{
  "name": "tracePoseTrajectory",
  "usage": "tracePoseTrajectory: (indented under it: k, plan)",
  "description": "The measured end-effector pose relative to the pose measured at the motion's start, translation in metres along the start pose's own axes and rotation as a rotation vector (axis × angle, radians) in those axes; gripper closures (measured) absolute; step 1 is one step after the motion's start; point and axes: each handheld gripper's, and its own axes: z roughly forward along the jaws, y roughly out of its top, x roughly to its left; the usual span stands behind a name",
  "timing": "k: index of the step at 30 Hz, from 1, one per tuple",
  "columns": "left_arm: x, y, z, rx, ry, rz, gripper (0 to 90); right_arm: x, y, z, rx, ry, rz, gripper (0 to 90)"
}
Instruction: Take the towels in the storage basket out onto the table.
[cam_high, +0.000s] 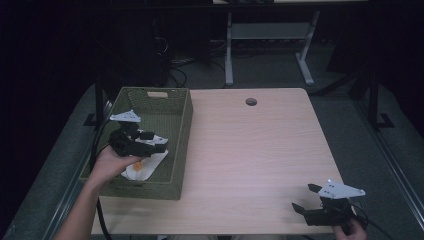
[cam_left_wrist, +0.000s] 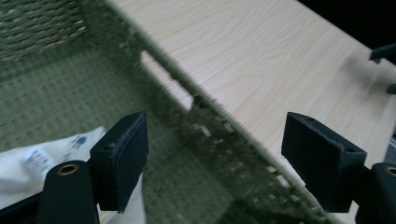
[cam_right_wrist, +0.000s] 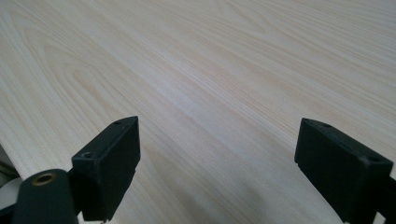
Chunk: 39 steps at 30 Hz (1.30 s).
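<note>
We see the pale woodgrain table (cam_high: 250, 150) whole from high; the left gripper view adds the green woven basket's (cam_left_wrist: 187, 154) weave. In it lies a white pouch (cam_high: 145, 167) under our left gripper (cam_high: 159, 145), jaws wide and empty. Right gripper (cam_high: 306, 197) over bare table, also wide, empty.

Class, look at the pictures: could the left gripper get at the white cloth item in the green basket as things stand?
Probably yes: the left gripper, jaws open, hangs inside the basket just above the white item, nothing between.
</note>
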Motion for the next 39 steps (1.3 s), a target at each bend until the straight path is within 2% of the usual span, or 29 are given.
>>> tracePoseTrajectory:
  k: [6, 12, 16, 21, 26, 27, 30, 35, 39]
  plan:
    - [0.018, -0.007, -0.003, 0.013, 0.048, -0.053, 22.8, 0.001, 0.0, 0.0, 0.002, 0.006, 0.002, 14.0]
    - [0.029, -0.012, -0.003, 0.046, 0.094, -0.074, 22.8, 0.0, 0.0, 0.001, 0.003, 0.007, -0.006, 13.9]
    - [0.042, -0.018, -0.001, 0.083, 0.138, -0.126, 22.8, 0.001, 0.0, 0.0, 0.0, 0.009, 0.002, 13.9]
    - [0.048, -0.02, 0.003, 0.117, 0.162, -0.151, 22.7, 0.001, 0.0, 0.0, -0.002, 0.01, 0.006, 13.9]
    - [0.054, -0.022, 0.008, 0.162, 0.225, -0.179, 23.0, 0.001, 0.0, 0.0, -0.002, 0.013, -0.001, 13.9]
    - [0.054, -0.022, 0.008, 0.162, 0.225, -0.179, 23.3, 0.001, 0.0, 0.0, -0.002, 0.013, -0.001, 13.9]
    - [0.059, -0.025, 0.012, 0.204, 0.263, -0.202, 23.3, 0.001, 0.001, 0.0, -0.003, 0.014, 0.001, 13.9]
    - [0.062, -0.026, 0.016, 0.223, 0.283, -0.217, 23.3, 0.001, 0.001, 0.0, -0.005, 0.016, -0.004, 13.9]
    - [0.069, -0.029, 0.018, 0.239, 0.31, -0.258, 23.2, 0.001, 0.001, -0.001, -0.008, 0.016, -0.011, 13.9]
